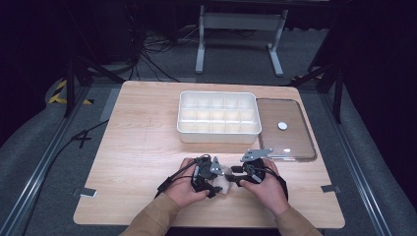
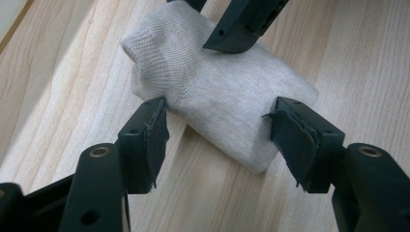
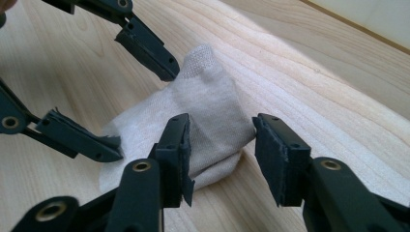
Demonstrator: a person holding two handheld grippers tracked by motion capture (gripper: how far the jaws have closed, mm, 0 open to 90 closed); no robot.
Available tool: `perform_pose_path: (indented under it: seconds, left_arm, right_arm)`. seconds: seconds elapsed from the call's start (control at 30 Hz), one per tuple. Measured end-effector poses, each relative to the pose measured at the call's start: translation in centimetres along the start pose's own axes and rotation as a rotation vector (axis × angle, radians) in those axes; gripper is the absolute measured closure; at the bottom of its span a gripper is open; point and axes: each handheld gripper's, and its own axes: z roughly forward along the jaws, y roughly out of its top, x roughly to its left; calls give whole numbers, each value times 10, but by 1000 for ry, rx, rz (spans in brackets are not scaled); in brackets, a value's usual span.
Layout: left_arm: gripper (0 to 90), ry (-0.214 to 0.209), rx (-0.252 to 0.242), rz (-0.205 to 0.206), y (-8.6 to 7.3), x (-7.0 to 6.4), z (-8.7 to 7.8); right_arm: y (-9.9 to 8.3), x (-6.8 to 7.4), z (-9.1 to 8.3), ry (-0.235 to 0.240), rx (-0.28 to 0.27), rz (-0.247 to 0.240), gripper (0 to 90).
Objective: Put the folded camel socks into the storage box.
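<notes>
Two hands come in from the near edge of the wooden table, each holding a gripper, and the pair meet over a small rolled cream sock lying on the wood close to the person. The left gripper has its jaws spread wide, one at either side of the sock; the pads stand just at the fabric's edges without squeezing it, and the ribbed cuff end of the roll points away toward the upper left of the left gripper view. The right gripper is likewise released, its jaws parted around one bunched end of the sock, the cloth sitting between them uncompressed. In the right gripper view the left gripper's two jaws reach in from the far side, one tip touching the sock's raised top, the other low beside its flattened part. Beyond the hands, toward the middle of the table, sits a white tray divided into a grid of small compartments, well apart from the sock. Just to the right of it lies a flat transparent lid with a small white round knob at its centre. Farther back, past the table's far edge, a grey metal stand rests on the dark floor among loose cables.
</notes>
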Motion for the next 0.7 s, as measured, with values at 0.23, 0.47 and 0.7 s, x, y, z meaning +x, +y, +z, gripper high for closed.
perform_pose_path:
  seconds: [0.23, 0.47, 0.7]
  left_arm:
    - [401, 19, 0, 1, 1, -4, 0]
    - [408, 16, 3, -7, 1, -4, 0]
    - [416, 23, 14, -2, 0, -7, 0]
  right_arm:
    - [6, 3, -5, -3, -7, 7, 497]
    - [2, -2, 8, 16, 15, 69, 425]
    - [0, -7, 15, 97, 20, 126, 466]
